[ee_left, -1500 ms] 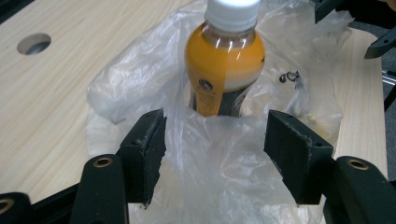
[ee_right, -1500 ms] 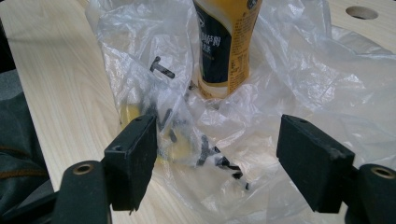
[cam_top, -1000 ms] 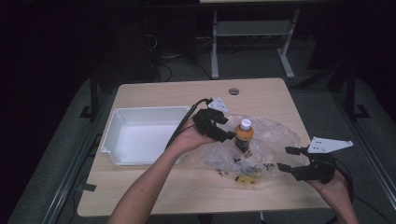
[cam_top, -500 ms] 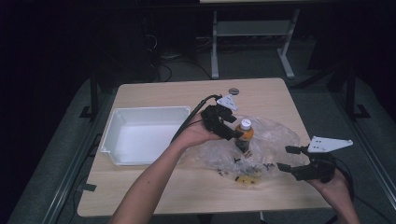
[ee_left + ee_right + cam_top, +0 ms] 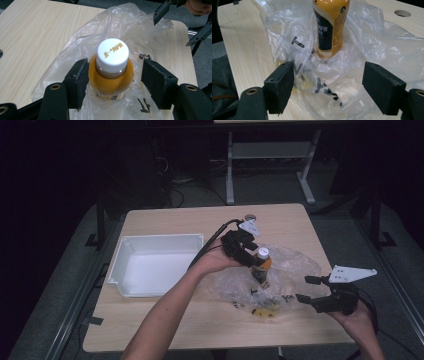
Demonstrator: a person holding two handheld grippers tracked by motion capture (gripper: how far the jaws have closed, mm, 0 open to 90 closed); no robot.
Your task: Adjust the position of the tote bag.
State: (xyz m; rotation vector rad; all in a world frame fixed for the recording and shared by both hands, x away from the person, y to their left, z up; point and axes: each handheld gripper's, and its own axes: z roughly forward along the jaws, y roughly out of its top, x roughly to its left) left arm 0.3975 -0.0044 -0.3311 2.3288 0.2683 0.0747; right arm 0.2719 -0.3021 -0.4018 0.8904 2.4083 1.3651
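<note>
An orange drink bottle [image 5: 261,264] with a white cap [image 5: 113,53] stands upright on a crumpled clear plastic bag [image 5: 292,265]. My left gripper [image 5: 248,255] straddles the bottle's shoulder [image 5: 111,81] from above. Its jaws have just been closing. The left pad [image 5: 80,77] is at the bottle's side, and a gap remains at the right pad [image 5: 155,80], so it is open. My right gripper [image 5: 302,289] stands open at the bag's right edge, apart from the bottle [image 5: 329,25]. Its pads [image 5: 282,85] flank loose folds of the bag [image 5: 374,42] without pinching them.
A white tray [image 5: 160,238] sits on the left of the wooden table [image 5: 165,320]. A round hole [image 5: 249,217] is in the tabletop behind the bottle. Small dark and yellow bits lie inside the bag [image 5: 262,307]. The table's right edge is close to my right hand.
The left hand has moved right, bringing its gripper from beside the bottle to around the bottle's top. The right gripper has stayed in place.
</note>
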